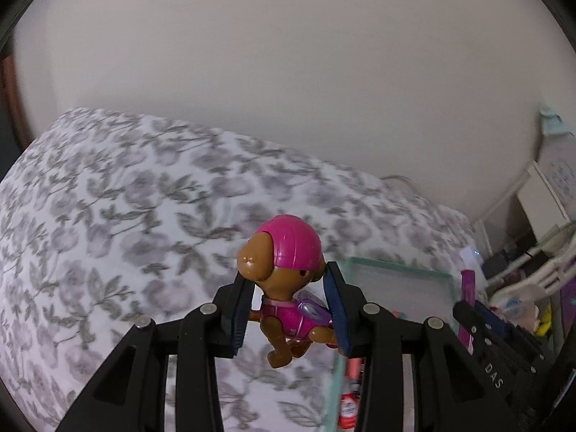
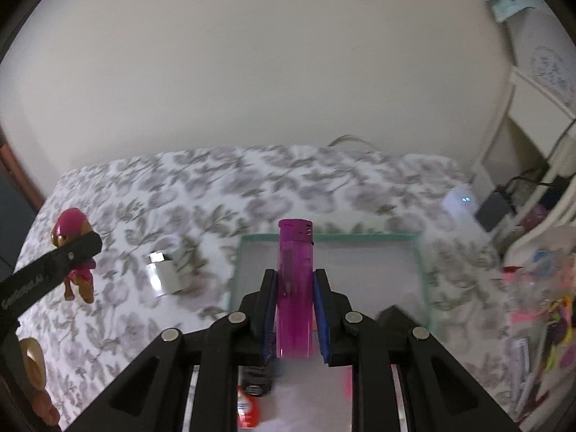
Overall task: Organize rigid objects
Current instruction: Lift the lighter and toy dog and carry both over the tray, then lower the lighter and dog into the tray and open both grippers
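Left wrist view: the left tool (image 1: 291, 311) grasps a toy dog (image 1: 288, 288) with a pink helmet and pink vest, its brown legs hanging below the pads. The toy is in the air above the bed (image 1: 108, 216), which has a grey flowered cover. A shallow tray (image 1: 399, 268) with a green rim lies on the bed near its right edge, and a red tube (image 1: 349, 406) already lies inside it. So, as I judge it, part of the sorting is done, and this toy is not yet placed.

Right wrist view: the right tool (image 2: 295, 315) is clenched on a purple translucent lighter (image 2: 294, 288), which stands upright between the pads, metal top upward. It hangs over the tray, whose near part holds the red tube and a dark small object (image 2: 257, 378) that I cannot identify. A small white and silver object (image 2: 162, 273) lies on the bed left of the tray, still to be collected, I think. The toy dog shows at the left edge of the bed.
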Action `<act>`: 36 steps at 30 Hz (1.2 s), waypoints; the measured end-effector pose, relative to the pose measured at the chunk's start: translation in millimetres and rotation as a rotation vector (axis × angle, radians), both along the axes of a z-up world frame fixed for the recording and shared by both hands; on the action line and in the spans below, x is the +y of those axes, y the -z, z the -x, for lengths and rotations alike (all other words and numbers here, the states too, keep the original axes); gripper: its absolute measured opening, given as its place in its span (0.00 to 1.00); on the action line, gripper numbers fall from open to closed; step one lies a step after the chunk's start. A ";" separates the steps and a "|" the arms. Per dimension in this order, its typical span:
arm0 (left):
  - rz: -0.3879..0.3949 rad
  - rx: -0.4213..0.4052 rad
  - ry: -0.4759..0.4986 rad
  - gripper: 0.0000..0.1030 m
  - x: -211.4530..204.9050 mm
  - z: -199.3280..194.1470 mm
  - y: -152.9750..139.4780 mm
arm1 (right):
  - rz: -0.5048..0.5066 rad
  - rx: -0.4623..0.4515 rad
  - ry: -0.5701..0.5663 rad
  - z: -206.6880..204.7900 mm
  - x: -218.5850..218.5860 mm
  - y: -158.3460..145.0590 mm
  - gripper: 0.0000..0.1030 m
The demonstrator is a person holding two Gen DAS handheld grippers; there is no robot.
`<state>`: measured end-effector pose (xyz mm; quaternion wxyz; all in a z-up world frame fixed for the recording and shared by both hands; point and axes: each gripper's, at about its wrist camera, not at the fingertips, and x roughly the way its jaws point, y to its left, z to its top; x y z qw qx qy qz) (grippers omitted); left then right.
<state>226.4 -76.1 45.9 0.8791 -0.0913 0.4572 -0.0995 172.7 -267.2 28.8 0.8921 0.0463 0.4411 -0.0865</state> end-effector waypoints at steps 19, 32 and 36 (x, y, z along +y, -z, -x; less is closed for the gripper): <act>0.006 0.057 0.269 0.40 -113.8 9.3 43.9 | -0.084 0.131 0.113 6.0 -68.1 42.9 0.21; 0.003 0.110 0.299 0.37 -131.3 9.1 73.6 | -0.116 0.219 0.119 1.5 -74.6 77.9 0.21; 0.008 0.116 0.291 0.37 -128.5 8.3 76.2 | -0.117 0.233 0.122 0.8 -75.1 82.7 0.21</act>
